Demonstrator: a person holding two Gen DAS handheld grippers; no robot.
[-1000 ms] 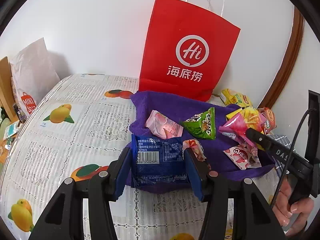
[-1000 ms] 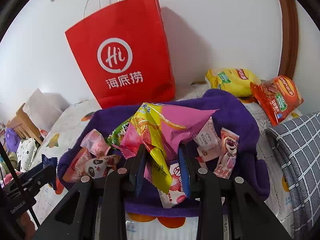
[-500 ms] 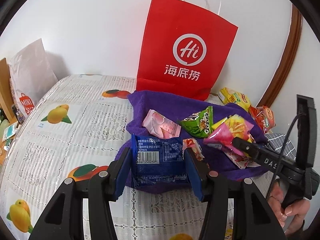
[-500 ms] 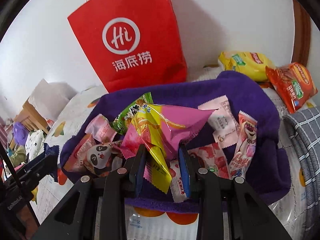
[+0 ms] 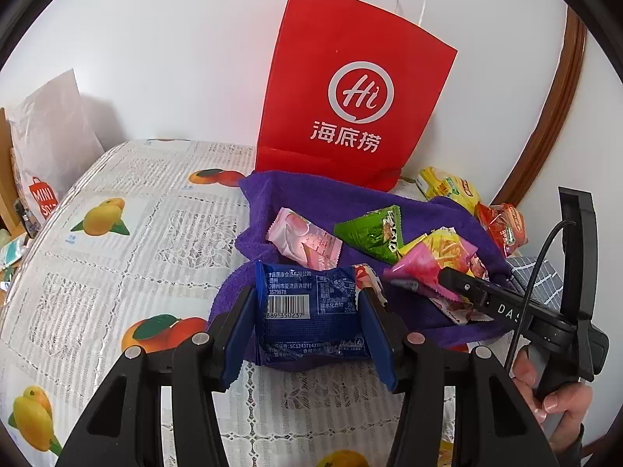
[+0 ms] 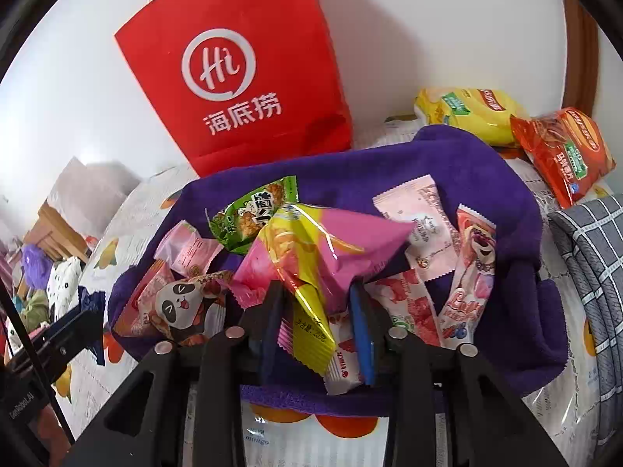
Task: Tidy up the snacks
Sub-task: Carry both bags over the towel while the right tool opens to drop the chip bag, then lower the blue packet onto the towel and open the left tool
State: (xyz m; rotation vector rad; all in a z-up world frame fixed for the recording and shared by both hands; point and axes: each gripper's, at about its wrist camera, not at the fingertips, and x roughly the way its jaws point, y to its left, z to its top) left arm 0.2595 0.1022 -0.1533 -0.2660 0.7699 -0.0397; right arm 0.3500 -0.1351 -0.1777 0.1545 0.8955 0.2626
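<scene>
The right gripper [image 6: 315, 323] is opening its fingers around the pink bag [image 6: 331, 249], best released low over the towel [image 6: 486, 179], while the left gripper [image 5: 307, 319] is gripping the blue packet [image 5: 307, 307].

Red bag [image 5: 352, 89] with white logo at 12 o'clock; purple towel [image 6: 486, 179]; blue packet [image 5: 311, 311]; pink-yellow packet [image 6: 331, 249]; fruit-print lace tablecloth [image 5: 128, 241].
</scene>
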